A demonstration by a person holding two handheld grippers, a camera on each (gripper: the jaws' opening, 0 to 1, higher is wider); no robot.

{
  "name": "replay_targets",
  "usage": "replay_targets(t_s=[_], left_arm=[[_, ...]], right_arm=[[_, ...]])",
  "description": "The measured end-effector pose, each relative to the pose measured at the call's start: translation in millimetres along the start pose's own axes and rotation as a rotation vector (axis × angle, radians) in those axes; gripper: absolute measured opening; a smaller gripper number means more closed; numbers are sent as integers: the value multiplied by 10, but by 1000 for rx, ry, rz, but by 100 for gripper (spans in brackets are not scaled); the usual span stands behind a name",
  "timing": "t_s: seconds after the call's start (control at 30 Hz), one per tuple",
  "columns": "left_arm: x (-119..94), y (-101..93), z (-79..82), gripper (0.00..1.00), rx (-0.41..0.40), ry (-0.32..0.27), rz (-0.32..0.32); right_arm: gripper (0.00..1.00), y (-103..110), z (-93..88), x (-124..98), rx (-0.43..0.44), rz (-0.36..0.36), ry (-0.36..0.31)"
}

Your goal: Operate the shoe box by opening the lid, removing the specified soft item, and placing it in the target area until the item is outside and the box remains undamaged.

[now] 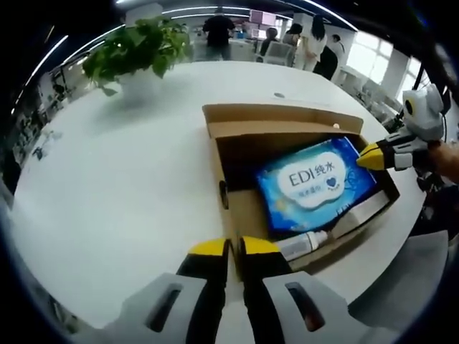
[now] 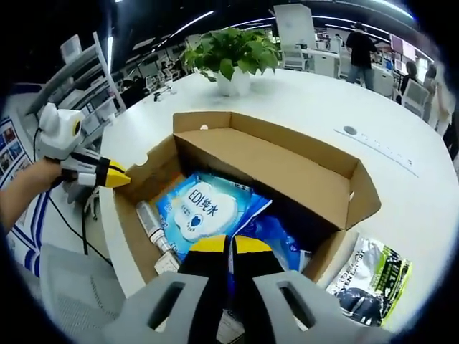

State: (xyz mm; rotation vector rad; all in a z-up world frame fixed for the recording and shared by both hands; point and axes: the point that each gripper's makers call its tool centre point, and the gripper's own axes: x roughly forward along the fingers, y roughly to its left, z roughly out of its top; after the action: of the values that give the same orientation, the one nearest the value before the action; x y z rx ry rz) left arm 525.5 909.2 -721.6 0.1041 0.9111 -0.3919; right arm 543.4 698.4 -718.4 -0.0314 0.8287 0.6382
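Observation:
The brown cardboard shoe box (image 1: 231, 208) lies open on the white table, its lid (image 2: 287, 168) standing back. Inside lies a blue wet-wipes pack (image 1: 315, 183) with a white "EDI" label (image 2: 204, 208). A white tube (image 2: 152, 223) lies along one wall. My left gripper (image 1: 234, 249) is shut on the near box wall; in the right gripper view it (image 2: 120, 179) meets the box's left wall. My right gripper (image 2: 229, 247) is shut on the end of the wipes pack, and reaches in from the right (image 1: 369, 158) in the left gripper view.
A potted green plant (image 2: 233, 54) stands on the round white table (image 1: 129, 186) beyond the box. A white, green and black packet (image 2: 373, 276) lies on the table beside the box. People stand among desks in the background (image 1: 219, 32).

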Motion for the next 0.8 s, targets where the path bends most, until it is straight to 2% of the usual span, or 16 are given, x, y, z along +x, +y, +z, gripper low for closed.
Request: replay_targets(t_s=[0.27, 0.43, 0.57, 0.8], left_arm=[[-134, -91, 149, 11, 34, -17, -19], [-148, -175, 287, 11, 68, -43, -33], [-85, -311, 355, 11, 103, -42, -62], [137, -473, 321, 14, 164, 10, -109]], right_arm=[[0, -75, -94, 15, 4, -13, 19], [0, -90, -112, 24, -1, -18, 23], [0, -99, -122, 28, -2, -20, 26], [0, -120, -155, 41, -14, -29, 33]])
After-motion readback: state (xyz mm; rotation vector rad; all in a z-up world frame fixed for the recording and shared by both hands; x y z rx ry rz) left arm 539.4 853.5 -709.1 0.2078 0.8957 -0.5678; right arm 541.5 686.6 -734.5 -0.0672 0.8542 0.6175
